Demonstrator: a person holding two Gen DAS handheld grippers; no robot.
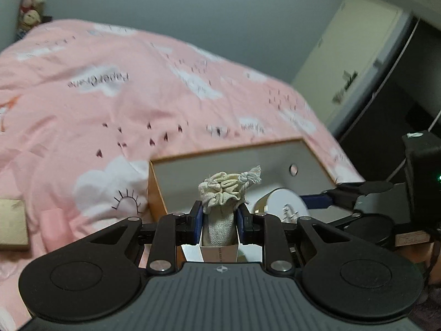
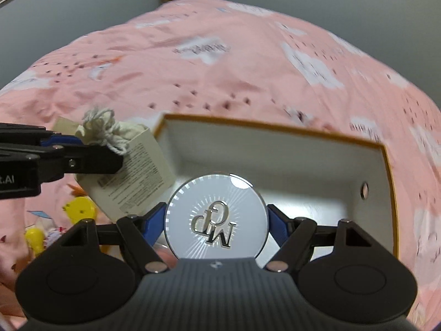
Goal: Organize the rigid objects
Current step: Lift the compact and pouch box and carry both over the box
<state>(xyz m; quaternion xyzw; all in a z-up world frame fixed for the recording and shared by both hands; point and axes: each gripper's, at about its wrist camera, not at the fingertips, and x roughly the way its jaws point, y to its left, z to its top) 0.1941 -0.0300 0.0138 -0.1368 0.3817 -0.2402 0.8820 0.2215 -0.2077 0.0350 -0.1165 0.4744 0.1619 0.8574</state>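
Note:
My left gripper (image 1: 219, 220) is shut on a small cream carton with a drawstring cloth pouch (image 1: 224, 193) sticking out of its top. It holds it over the near left corner of an open orange-rimmed box (image 1: 228, 149) with a white inside. In the right wrist view the same carton (image 2: 132, 173) hangs from the left gripper (image 2: 82, 151) at the box's left edge. My right gripper (image 2: 216, 220) is shut on a round white compact (image 2: 216, 218) with a silver monogram, held above the box (image 2: 275, 129). The compact also shows in the left wrist view (image 1: 284, 201).
The box lies on a bed with a pink cloud-print duvet (image 1: 110, 104). A tan flat box (image 1: 12, 223) lies on the bed at the left. Yellow toys (image 2: 80, 209) lie below the left gripper. A white door (image 1: 355, 55) and dark furniture stand at the right.

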